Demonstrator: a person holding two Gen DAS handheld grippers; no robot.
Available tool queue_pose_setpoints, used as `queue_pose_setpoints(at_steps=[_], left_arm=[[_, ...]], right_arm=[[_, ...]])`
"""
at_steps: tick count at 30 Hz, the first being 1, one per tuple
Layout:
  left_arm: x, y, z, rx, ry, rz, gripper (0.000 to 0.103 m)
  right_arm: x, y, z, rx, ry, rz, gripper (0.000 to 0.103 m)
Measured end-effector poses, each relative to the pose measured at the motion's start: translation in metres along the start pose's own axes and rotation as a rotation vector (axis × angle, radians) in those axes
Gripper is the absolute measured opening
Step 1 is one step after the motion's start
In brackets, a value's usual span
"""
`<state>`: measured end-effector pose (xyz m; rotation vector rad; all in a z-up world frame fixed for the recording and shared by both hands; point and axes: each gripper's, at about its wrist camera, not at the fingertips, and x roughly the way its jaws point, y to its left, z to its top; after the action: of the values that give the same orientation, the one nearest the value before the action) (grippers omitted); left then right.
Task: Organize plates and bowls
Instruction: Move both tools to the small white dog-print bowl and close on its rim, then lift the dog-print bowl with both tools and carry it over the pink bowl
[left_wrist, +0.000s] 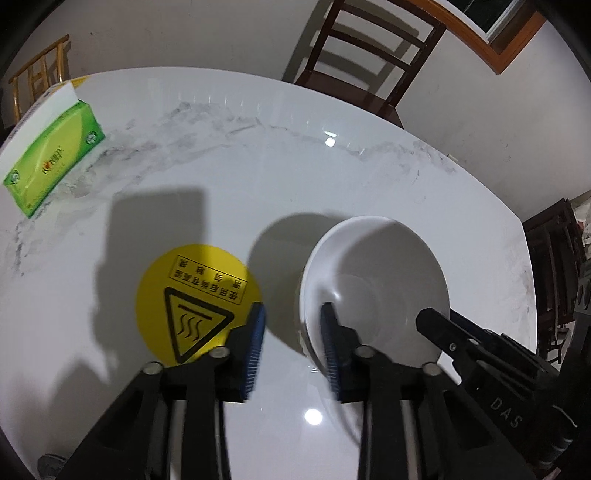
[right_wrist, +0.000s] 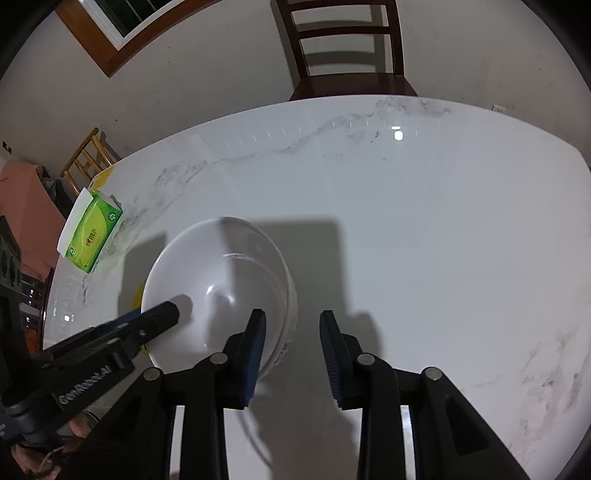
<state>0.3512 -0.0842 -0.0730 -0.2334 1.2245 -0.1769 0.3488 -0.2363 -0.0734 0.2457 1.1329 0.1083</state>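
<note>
A white bowl (left_wrist: 373, 280) stands on the white marble table (left_wrist: 258, 166), just right of a round yellow hot-surface sticker (left_wrist: 195, 295). My left gripper (left_wrist: 293, 350) straddles the bowl's left rim: its right pad is inside and its left pad outside, with a visible gap, so it is open. In the right wrist view, my right gripper (right_wrist: 293, 350) straddles the right rim of the bowl (right_wrist: 218, 280) the same way, open, pads off the wall. A finger of each gripper shows in the other view: the right one's fingertip (left_wrist: 436, 328), the left one's fingertip (right_wrist: 162, 317).
A green tissue box (left_wrist: 55, 162) (right_wrist: 94, 236) lies near the table's far left edge. A dark wooden chair (left_wrist: 369, 55) (right_wrist: 347, 48) stands beyond the far edge, and a bamboo chair (left_wrist: 40, 77) at the left. More dark furniture sits off the right edge.
</note>
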Motion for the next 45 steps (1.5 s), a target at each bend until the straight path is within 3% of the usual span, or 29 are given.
queue_pose_setpoints(at_steps=[4, 16, 36, 45], left_arm=[[0.006, -0.001, -0.001, 0.004, 0.012, -0.026, 0.012], [-0.005, -0.011, -0.022, 0.029, 0.034, -0.017, 0.012], [-0.101, -0.045, -0.088, 0.106, -0.045, -0.044, 0.011], [-0.141, -0.04, -0.13, 0.106, -0.068, -0.056, 0.011]], right_arm=[[0.001, -0.001, -0.002, 0.016, 0.002, 0.027, 0.016], [-0.017, -0.003, -0.028, 0.034, 0.025, 0.009, 0.014], [-0.13, 0.016, -0.093, 0.023, -0.072, -0.018, 0.014], [-0.169, 0.028, -0.136, 0.015, -0.1, -0.017, 0.014]])
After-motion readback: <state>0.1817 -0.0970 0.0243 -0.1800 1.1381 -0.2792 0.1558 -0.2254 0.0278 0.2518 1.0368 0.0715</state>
